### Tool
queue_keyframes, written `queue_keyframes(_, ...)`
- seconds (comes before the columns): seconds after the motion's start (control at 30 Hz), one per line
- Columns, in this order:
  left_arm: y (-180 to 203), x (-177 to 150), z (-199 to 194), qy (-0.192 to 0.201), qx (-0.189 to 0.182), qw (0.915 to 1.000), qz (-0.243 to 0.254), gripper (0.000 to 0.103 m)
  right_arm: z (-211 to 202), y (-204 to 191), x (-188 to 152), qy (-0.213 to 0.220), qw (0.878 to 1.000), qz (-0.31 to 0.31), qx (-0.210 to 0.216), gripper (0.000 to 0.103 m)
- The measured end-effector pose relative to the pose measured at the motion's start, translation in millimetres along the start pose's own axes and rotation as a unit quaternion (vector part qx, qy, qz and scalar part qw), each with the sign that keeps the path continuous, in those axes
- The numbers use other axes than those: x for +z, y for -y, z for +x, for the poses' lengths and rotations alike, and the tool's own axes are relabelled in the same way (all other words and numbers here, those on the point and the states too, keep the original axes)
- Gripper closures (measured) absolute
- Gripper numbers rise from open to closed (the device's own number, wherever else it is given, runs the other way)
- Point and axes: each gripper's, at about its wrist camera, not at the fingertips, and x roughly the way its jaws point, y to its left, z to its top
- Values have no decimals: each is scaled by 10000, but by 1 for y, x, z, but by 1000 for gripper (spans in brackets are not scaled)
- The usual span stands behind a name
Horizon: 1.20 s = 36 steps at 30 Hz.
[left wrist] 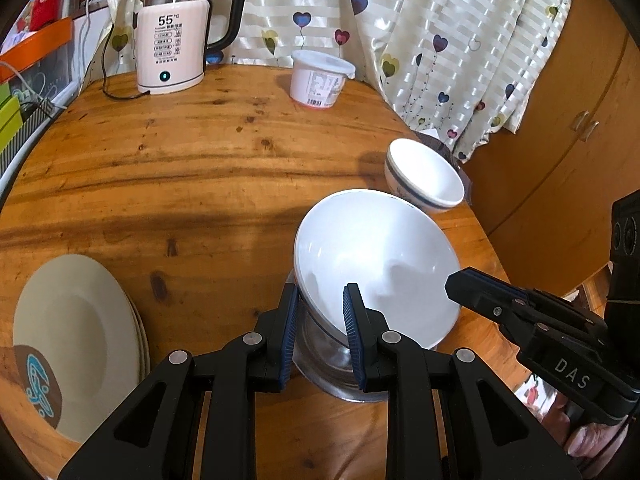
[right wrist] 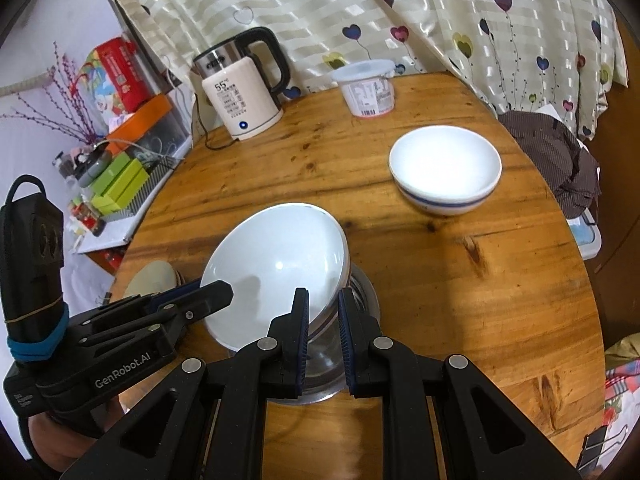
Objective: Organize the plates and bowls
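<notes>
From my left wrist camera, I see the left gripper (left wrist: 322, 310) with its jaws narrowed onto the near rim of the white bowl (left wrist: 376, 260), one pad outside the wall and one inside. The bowl tilts, its mouth facing up and toward me, and seems to rest in a steel bowl (left wrist: 332, 364) beneath it (the contact is hidden by the fingers, so I cannot be sure). The right gripper (left wrist: 454, 286) comes in from the right, its tip at the bowl's far rim. A stack of cream plates (left wrist: 76, 336) lies at the counter's (left wrist: 180, 184) left edge, and a blue-banded bowl (left wrist: 426, 176) stands just behind the white one. A kettle (left wrist: 176, 36) and a lidded tub (left wrist: 320, 78) stand at the back.

From my right wrist camera, the right gripper (right wrist: 324, 314) has its jaws nearly closed, pinching the lower rim of the white bowl (right wrist: 276, 264), which leans over the steel bowl (right wrist: 360, 292). The left gripper (right wrist: 224, 292) holds the rim on the opposite side. The blue-banded bowl (right wrist: 446, 170) stands upright, well apart toward the back right.
</notes>
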Motion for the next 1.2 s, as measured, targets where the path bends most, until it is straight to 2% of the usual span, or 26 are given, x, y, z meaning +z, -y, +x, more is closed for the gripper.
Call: queue_keyframes(1.2,1,-15,15,-302,-7,9995,-5,79,13,10,-18,-343,9994,18,-23,86)
